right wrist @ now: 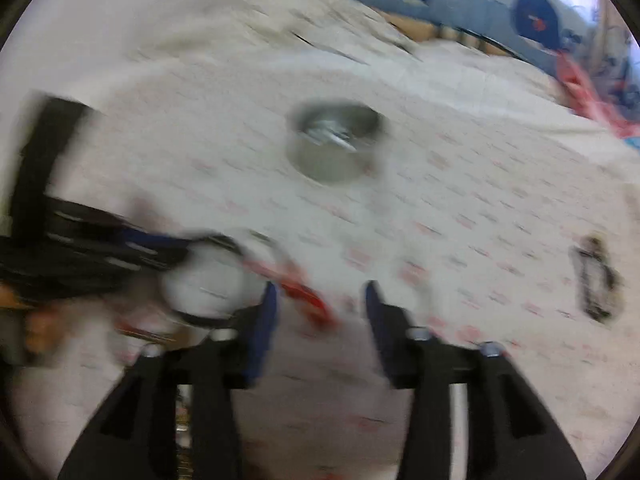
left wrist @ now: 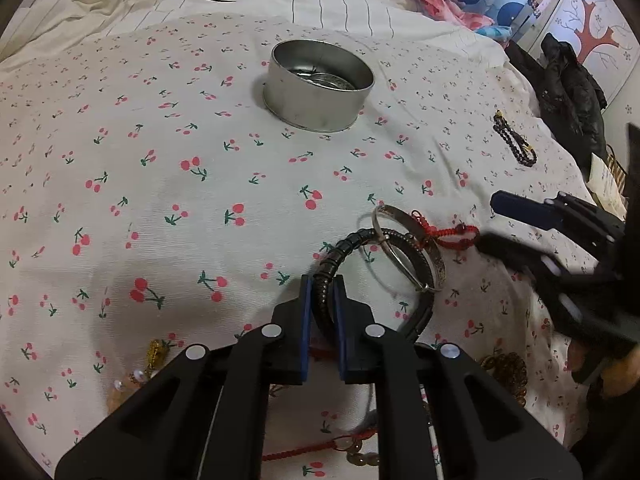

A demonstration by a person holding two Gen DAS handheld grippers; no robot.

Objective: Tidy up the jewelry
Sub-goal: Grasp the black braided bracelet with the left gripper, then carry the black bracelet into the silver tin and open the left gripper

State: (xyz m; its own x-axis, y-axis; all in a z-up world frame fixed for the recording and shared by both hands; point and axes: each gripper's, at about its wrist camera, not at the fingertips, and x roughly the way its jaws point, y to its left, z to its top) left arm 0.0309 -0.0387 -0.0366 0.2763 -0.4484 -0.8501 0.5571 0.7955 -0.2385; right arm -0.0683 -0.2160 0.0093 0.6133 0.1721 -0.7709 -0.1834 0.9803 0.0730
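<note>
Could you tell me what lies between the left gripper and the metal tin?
In the left wrist view, only bare cherry-print sheet lies between the left gripper, shut on the black bracelet, and the metal tin.

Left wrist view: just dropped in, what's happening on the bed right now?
The left gripper is shut on a dark segmented bracelet that lies on the cherry-print sheet, tangled against a silver bangle and a red cord bracelet. The right gripper is open and empty beside that pile; its view is motion-blurred. The round metal tin farther back already holds some silvery pieces. A dark beaded strand lies apart to the right.
</note>
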